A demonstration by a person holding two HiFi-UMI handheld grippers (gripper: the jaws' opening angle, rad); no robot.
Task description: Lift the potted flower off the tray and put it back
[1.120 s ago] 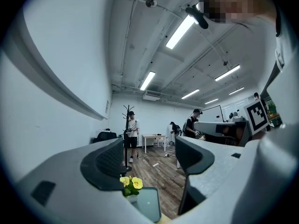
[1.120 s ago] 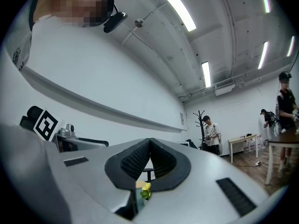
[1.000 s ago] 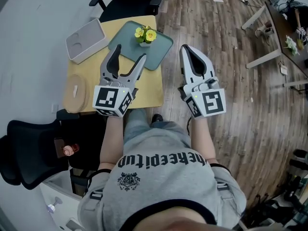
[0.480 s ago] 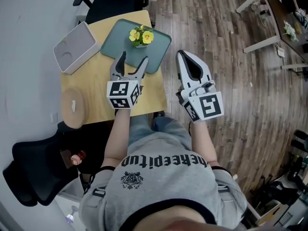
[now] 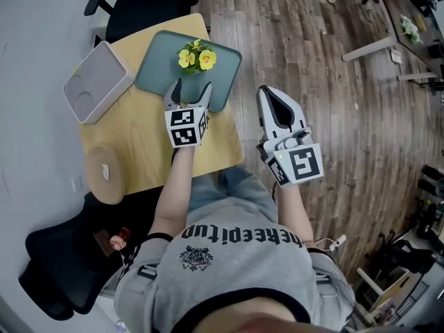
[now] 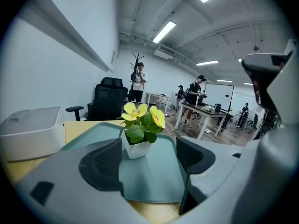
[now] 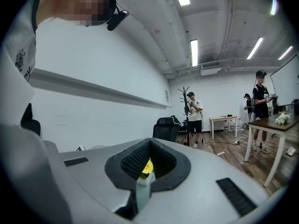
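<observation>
Small potted flower (image 5: 196,59): two yellow blooms, green leaves, white square pot. It stands upright on the tray (image 5: 161,71), toward the tray's far side. The tray is flat and grey-green with rounded corners and a low rim. It lies askew on the far right part of the yellow bench (image 5: 139,134).

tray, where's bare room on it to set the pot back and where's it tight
Bare: left half of the tray, between the potted flower and the white box; also tabletop between box, tray and round wooden disc. Crowded: the tray's near edge, where the open left claw faces the pot.
</observation>
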